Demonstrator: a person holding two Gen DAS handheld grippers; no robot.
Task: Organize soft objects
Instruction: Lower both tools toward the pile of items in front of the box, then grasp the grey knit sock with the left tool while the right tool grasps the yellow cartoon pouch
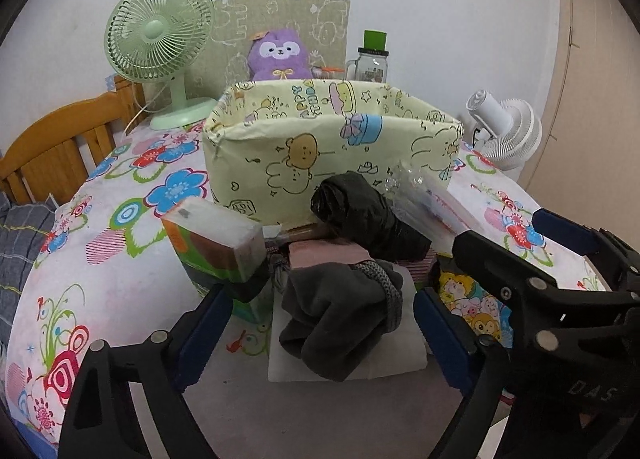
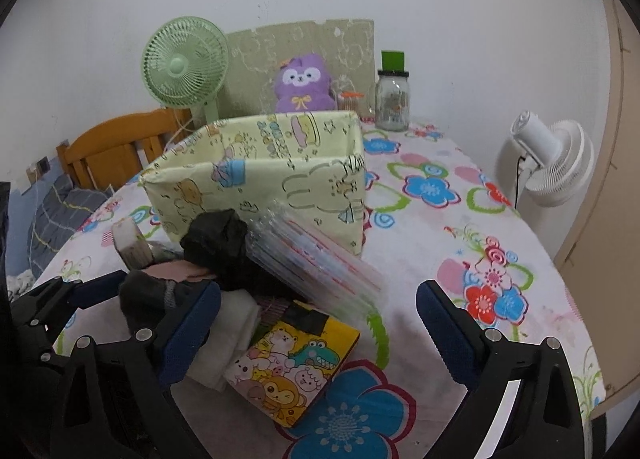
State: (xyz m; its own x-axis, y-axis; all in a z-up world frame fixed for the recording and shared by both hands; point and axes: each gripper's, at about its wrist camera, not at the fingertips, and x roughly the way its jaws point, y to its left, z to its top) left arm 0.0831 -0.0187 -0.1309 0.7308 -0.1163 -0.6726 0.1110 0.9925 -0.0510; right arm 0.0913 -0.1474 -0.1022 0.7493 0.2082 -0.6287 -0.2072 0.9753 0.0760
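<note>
the left gripper (image 1: pixel 320 323) hangs with its jaws spread wide on either side of a dark grey sock (image 1: pixel 340 315), the pads not pressing it. the right gripper (image 2: pixel 318 323) is spread too, empty, above a cartoon tissue pack (image 2: pixel 296 371). the soft things sit in a heap near the front edge of the table (image 2: pixel 440 243), just in front of the yellow fabric box (image 1: pixel 328 147), which stands mid-table and looks empty from here.

the sock lies on a folded white cloth (image 1: pixel 404 363), with a pink cloth (image 1: pixel 320 251) and a black plastic bag roll (image 1: pixel 360 211) just behind it. a clear sleeve of straws (image 2: pixel 320 259) leans on the bag roll, and a green and orange tissue pack (image 1: pixel 212 239) sits tilted at the left of the heap.

risks, as a judgement: a pinch on the sock may catch the white cloth underneath and drag it along; lifting from the heap could tip the leaning sleeve or the tilted pack; the two grippers are close and could knock each other; the soft-walled box may buckle or slide if nudged.

readable writing: "happy" on the box's inner wall, the rest unclear; "das" on the right gripper's body in the left view.
</note>
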